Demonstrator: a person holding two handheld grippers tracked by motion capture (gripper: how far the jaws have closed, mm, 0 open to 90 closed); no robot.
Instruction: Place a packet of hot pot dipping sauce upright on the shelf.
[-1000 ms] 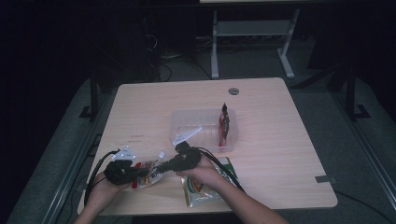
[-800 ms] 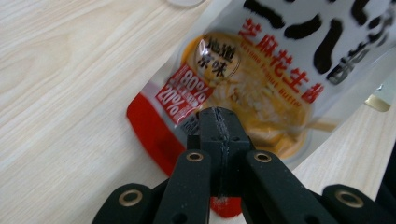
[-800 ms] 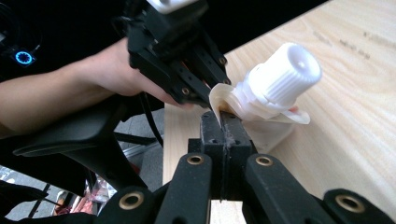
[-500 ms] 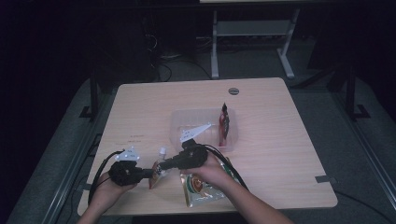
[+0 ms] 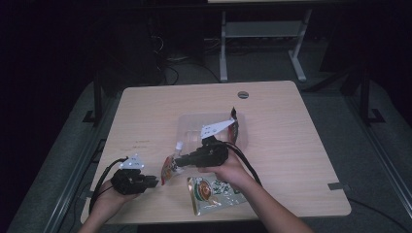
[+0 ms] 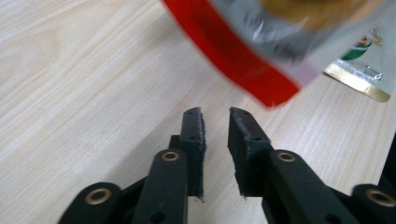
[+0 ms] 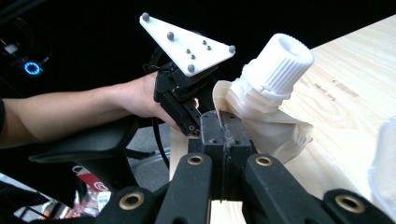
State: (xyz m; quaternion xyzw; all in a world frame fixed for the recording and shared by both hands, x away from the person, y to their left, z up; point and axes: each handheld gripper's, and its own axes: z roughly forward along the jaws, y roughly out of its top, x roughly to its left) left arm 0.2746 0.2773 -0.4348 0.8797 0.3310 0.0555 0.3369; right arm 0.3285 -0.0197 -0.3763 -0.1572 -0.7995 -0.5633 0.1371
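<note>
My right gripper (image 5: 179, 160) (image 7: 224, 122) is shut on the edge of a spouted pouch (image 5: 169, 168) (image 7: 280, 133), just under its white screw cap (image 7: 282, 58). The pouch hangs above the table and shows as a blurred red and silver shape (image 6: 261, 42) in the left gripper view. My left gripper (image 5: 154, 182) (image 6: 215, 116) sits low near the table's front left. It points at the pouch, jaws slightly apart with nothing between them. Its grey plate (image 7: 187, 41) and the hand holding it appear beyond the pouch in the right gripper view.
A green snack pouch (image 5: 214, 191) (image 6: 369, 60) lies flat by the front edge under my right forearm. A clear plastic container (image 5: 194, 124) stands mid-table with a dark red pouch (image 5: 234, 127) upright in its right side. The table's front edge is close to both hands.
My right gripper has moved up and to the right with the spouted pouch, pulling it away from the left gripper. The left gripper has stayed nearly in place, its jaws now free.
</note>
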